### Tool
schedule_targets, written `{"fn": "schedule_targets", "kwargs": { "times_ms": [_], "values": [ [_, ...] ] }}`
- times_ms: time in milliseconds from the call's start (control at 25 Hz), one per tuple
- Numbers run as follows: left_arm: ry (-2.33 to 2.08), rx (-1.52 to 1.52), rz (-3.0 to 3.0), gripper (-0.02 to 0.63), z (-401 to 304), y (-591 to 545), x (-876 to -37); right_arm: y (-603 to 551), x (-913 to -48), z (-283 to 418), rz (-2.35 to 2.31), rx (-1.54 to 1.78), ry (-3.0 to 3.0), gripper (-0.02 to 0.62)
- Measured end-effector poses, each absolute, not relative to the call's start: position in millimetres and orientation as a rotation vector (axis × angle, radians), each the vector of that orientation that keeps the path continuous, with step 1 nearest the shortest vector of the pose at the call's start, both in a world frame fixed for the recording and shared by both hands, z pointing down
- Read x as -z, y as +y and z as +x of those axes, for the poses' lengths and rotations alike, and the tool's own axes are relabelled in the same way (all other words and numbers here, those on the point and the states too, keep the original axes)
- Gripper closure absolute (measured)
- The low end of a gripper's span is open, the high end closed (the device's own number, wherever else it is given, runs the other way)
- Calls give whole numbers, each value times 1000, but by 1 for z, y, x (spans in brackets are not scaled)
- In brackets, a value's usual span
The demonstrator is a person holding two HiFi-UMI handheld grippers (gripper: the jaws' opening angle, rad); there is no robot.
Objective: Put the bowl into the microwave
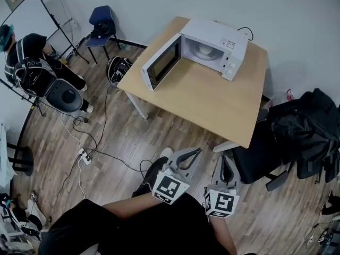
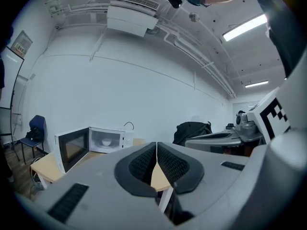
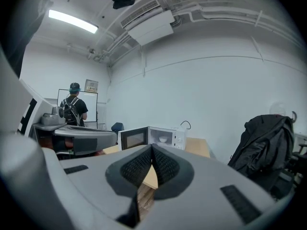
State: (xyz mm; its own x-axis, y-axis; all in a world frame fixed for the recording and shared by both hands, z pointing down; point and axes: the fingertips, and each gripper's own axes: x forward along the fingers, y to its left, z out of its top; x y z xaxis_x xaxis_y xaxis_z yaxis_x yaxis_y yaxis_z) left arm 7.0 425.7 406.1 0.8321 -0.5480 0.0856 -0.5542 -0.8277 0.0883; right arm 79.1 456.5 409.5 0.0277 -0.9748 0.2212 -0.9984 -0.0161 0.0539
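Inside the open microwave [image 1: 219,34] sits a white bowl [image 2: 106,142].

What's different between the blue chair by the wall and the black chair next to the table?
The blue chair stands on thin straight legs; the black chair has a wheeled base. The blue chair stands apart from the table; the black chair sits at its corner. Nobody sits in either.
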Motion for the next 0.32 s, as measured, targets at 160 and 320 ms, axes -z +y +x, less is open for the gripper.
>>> {"fn": "schedule_targets", "kwargs": {
  "times_ms": [160,320],
  "values": [
    [-859,-90,2912,589,6,440,-411,474,-415,75,2112,-178,-2048,535],
    [-834,-83,2920,589,8,452,-410,489,-413,77,2139,-175,-2025,535]
  ]
}}
